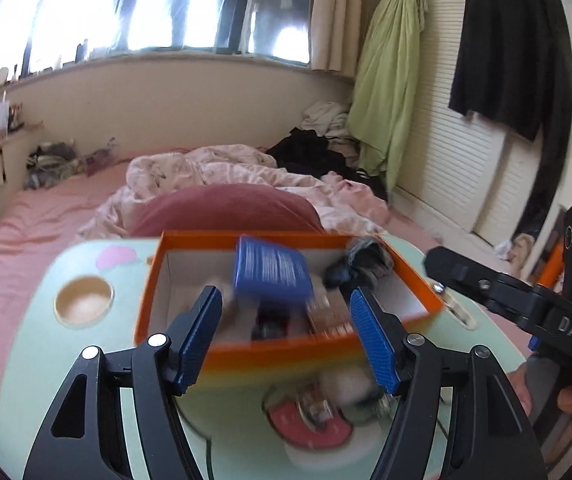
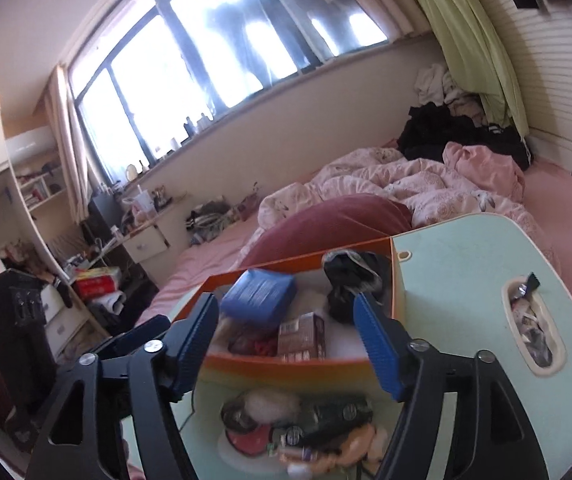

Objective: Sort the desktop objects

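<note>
So this is my bedroom, with a pale green lap counter [image 2: 466, 264] set over the pink bed [image 1: 26, 240], window [image 1: 166, 4] behind it all. Nearest to me on the counter is a blurry heap of small stuff [image 2: 306, 428] (a red round thing, something white and fluffy, some dark bits, can't make out more). My left tool [image 1: 286, 332] hangs just above that heap with its blue pads spread apart and nothing between them. My right tool [image 2: 286, 340] is the same story, pads apart and gripping nothing. Just past the heap sits the orange box [image 1: 286, 350], touching the counter, and inside it there's a blue packet [image 1: 272, 276] tilted up on top of the rest, a brown carton [image 2: 302, 336] near the front wall, and a dark bundle of cloth [image 2: 350, 276] in the far right corner. Beyond the box is a dark red pillow [image 1: 226, 208], then the crumpled pink duvet [image 2: 406, 188].
</note>
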The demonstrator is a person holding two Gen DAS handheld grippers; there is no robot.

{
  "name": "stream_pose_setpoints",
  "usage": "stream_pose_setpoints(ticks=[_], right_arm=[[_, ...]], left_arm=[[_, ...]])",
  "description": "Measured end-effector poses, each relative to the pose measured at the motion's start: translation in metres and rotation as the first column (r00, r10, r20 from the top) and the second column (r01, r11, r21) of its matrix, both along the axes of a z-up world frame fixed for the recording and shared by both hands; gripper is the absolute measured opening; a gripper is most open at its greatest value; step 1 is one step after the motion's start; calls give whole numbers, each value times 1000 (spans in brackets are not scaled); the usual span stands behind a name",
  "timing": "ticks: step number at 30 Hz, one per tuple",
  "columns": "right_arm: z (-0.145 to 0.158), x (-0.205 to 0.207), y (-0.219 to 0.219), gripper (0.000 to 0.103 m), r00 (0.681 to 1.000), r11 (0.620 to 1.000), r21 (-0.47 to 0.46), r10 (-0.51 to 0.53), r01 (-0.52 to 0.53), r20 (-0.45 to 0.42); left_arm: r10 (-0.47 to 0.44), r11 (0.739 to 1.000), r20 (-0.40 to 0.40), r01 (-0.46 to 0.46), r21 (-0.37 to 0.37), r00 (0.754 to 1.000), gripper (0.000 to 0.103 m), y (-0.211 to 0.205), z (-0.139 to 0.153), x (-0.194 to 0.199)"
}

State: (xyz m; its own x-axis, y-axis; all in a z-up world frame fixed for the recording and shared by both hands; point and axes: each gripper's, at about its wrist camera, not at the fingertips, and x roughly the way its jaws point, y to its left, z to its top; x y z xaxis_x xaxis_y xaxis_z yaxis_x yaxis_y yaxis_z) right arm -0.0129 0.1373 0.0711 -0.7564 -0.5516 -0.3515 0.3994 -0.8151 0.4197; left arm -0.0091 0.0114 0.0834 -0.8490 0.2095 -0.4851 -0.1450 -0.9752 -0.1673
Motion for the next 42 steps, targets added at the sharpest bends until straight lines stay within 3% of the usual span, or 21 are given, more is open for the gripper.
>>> stream_pose_setpoints(ticks=[3, 6, 11, 12, 13, 14, 15, 18, 19, 42], right_arm=[[-9, 32, -5, 72, 999, 996, 83, 36, -35, -8], [-27, 58, -17, 72, 999, 973, 226, 45, -47, 15], [-66, 67, -31, 73, 996, 903, 429, -4, -34, 88], [-73, 61, -31, 73, 991, 898, 438, -19, -40, 131], [-74, 61, -30, 76, 994, 896, 444, -32, -19, 109], [-76, 59, -30, 86, 992, 890, 455, -47, -12, 118], [-77, 59, -30, 93, 991, 885, 466, -48, -15, 122], [-80, 59, -36, 101, 992, 871, 491, -25, -39, 122], [-80, 59, -35, 102, 992, 870, 491, -22, -41, 121], [-79, 58, -41, 103, 993, 869, 492, -12, -47, 117]], left_arm=[[-1, 1000, 19, 1, 5, 1000, 69, -4, -6, 22], [-9, 1000, 60, 10, -18, 998, 75, -3, -17, 43], [36, 993, 142, -19, -119, 989, 77, 4, -49, 48], [47, 990, 164, -24, -138, 985, 77, 8, -56, 44], [60, 986, 204, -26, -166, 977, 77, 12, -64, 37], [67, 981, 226, -23, -191, 972, 83, 16, -70, 32], [71, 976, 201, -27, -214, 977, 90, 19, -72, 33], [57, 982, 200, -19, -189, 978, 98, 15, -76, 33], [57, 982, 201, -19, -187, 978, 103, 13, -78, 32], [40, 984, 179, -7, -177, 983, 103, 11, -78, 35]])
